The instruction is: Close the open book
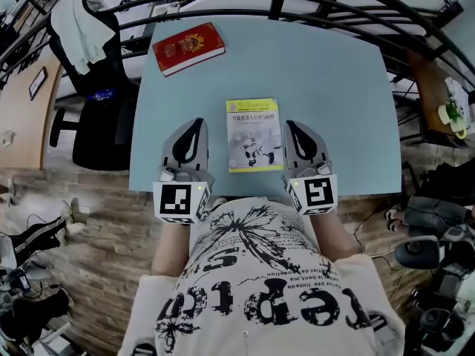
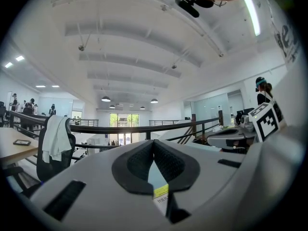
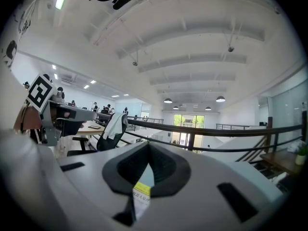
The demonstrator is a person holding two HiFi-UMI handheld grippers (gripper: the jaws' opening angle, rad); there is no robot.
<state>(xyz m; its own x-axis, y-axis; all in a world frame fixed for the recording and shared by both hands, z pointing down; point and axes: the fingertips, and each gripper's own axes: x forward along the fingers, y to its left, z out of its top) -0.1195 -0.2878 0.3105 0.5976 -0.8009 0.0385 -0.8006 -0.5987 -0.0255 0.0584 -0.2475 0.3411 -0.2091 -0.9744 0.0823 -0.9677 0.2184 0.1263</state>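
A thin book (image 1: 254, 134) with a yellow and white cover lies closed, cover up, on the pale blue table (image 1: 334, 80) near its front edge. My left gripper (image 1: 196, 124) rests left of the book, shut and holding nothing. On the book's other side my right gripper (image 1: 291, 125) is shut and empty too. Both point away from me, level over the table. In the left gripper view the jaws (image 2: 153, 141) meet at the tips, and a sliver of the book (image 2: 161, 192) shows through the slit below. The right gripper view shows the same: shut jaws (image 3: 148, 144) and a strip of the book (image 3: 142, 191).
A red book (image 1: 188, 47) lies closed at the table's far left corner. A black railing (image 1: 326, 6) curves behind the table. An office chair (image 1: 96, 87) draped with a white cloth stands to the left, and a side table with a plant (image 1: 453, 113) to the right.
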